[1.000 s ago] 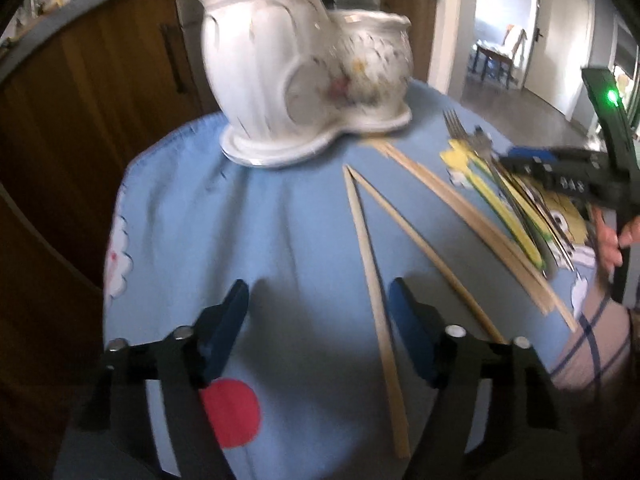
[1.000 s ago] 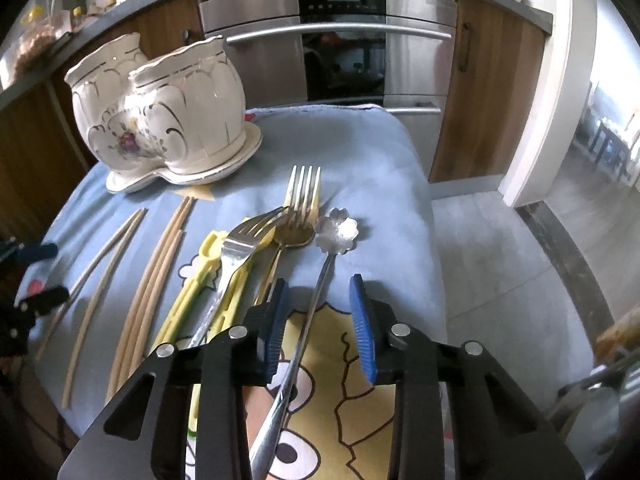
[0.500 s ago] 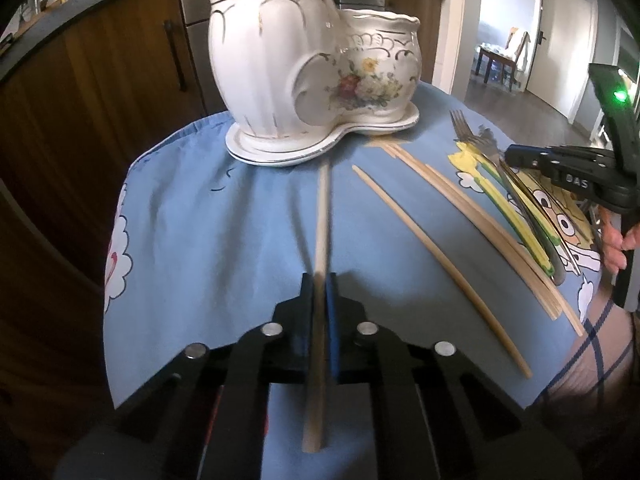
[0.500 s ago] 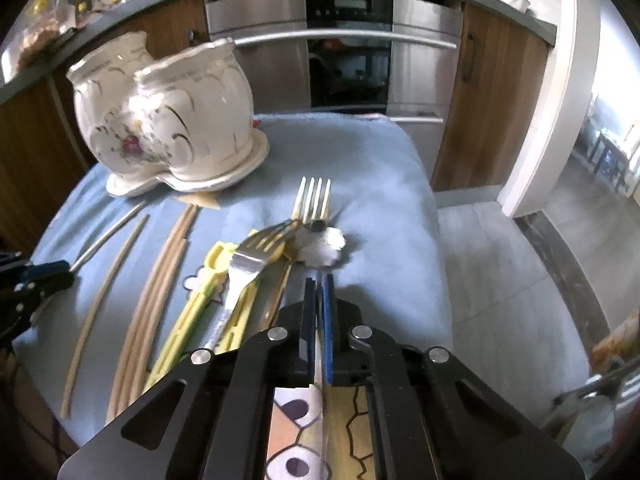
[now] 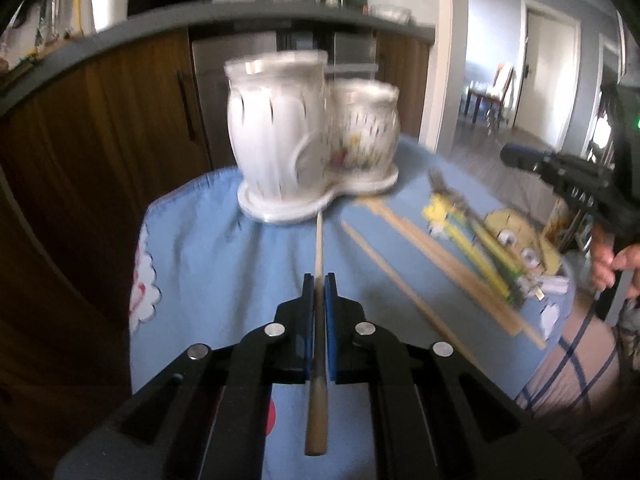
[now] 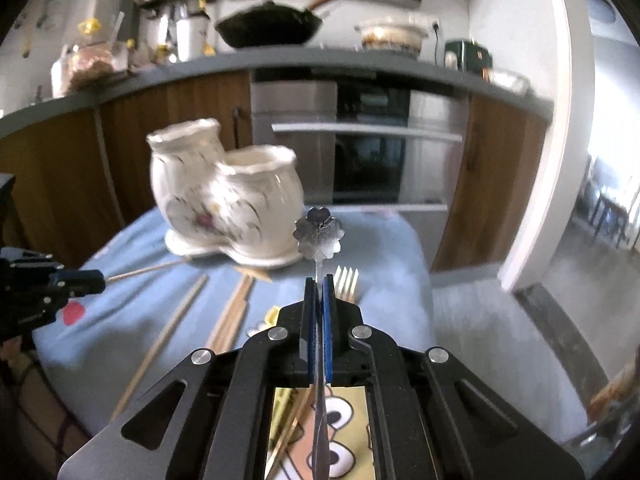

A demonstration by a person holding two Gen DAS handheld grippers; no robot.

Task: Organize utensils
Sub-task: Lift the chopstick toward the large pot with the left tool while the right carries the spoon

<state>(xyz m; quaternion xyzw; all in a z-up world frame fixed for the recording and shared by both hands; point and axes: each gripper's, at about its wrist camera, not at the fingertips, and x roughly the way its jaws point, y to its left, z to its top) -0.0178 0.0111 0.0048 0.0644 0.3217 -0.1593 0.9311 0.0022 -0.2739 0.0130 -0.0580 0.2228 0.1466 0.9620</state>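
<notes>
At centre frame in both wrist views we have the left gripper (image 5: 319,280) clenched on a chopstick (image 5: 318,248) and the right gripper (image 6: 319,282) on the flower-headed spoon (image 6: 319,232), both lifted; next each must drop upright into the ceramic holder (image 6: 224,200)

Counted two grippers: the left gripper (image 5: 319,280) clamped on one chopstick (image 5: 318,248), the right gripper (image 6: 319,282) clamped on one flower-headed spoon (image 6: 319,232). Made out one double ceramic holder (image 5: 312,148) with two cups. Tallied one lone chopstick on the cloth (image 5: 404,288) plus a bundle of further chopsticks (image 5: 440,264), number too blurred to tell. Saw one fork head (image 6: 347,280) past the right gripper, and yellow-handled utensils (image 5: 476,252), count unclear
</notes>
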